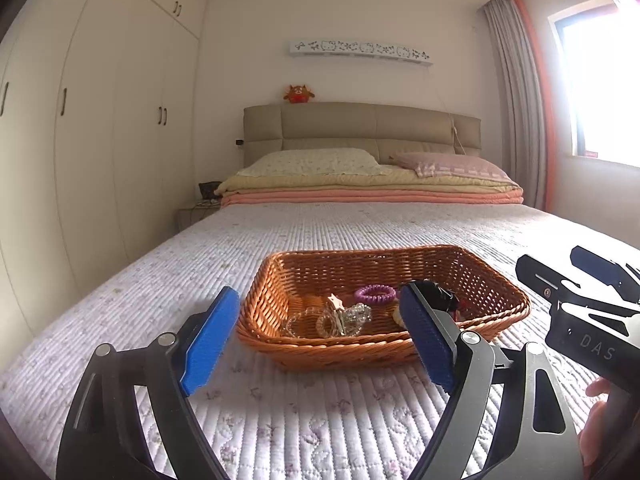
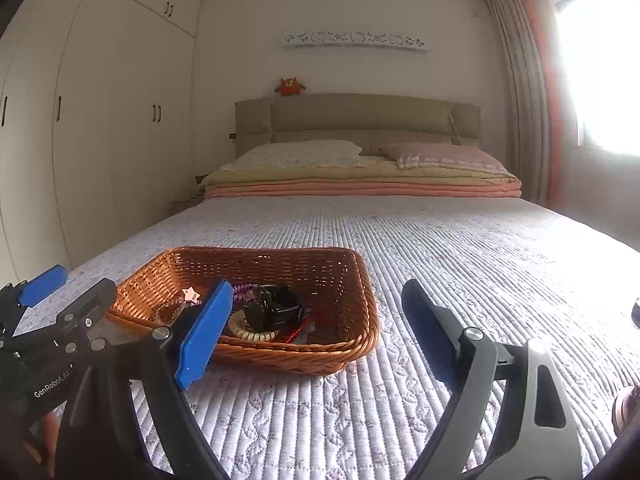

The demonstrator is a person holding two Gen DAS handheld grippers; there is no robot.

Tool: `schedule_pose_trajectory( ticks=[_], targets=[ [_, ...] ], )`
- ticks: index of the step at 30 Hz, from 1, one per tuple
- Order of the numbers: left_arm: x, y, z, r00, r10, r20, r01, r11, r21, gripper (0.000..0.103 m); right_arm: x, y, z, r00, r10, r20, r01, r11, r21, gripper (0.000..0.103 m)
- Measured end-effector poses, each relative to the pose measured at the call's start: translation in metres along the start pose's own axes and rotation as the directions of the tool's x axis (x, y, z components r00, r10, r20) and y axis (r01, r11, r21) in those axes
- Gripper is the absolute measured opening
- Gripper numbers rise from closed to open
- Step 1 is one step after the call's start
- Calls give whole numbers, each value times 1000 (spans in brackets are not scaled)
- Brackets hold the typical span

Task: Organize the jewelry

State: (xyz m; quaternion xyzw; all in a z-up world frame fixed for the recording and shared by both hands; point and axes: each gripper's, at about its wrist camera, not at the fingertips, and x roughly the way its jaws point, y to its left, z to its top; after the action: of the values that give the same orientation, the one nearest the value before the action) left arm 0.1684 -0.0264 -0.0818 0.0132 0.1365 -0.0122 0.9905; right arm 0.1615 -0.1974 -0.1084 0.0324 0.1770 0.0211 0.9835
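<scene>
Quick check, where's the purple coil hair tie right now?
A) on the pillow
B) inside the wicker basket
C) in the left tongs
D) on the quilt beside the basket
B: the purple coil hair tie lies inside the wicker basket behind the clear bead bracelets, and both tongs are open and empty.

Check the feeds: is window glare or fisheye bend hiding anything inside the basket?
Left wrist view: window blown out at right, wardrobe lines bowed, basket evenly lit, purple hair tie sharp. Right wrist view: stronger flare from the window, the black watch readable though dark.
</scene>
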Motion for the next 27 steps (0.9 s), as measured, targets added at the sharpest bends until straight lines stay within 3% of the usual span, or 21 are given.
schedule_pose_trajectory(
  ticks=[27],
  targets=[
    [-7,-6,0,999,-27,23,27,999,23,89,9,-8,1,999,27,-23,-26,999,37,88]
  ],
)
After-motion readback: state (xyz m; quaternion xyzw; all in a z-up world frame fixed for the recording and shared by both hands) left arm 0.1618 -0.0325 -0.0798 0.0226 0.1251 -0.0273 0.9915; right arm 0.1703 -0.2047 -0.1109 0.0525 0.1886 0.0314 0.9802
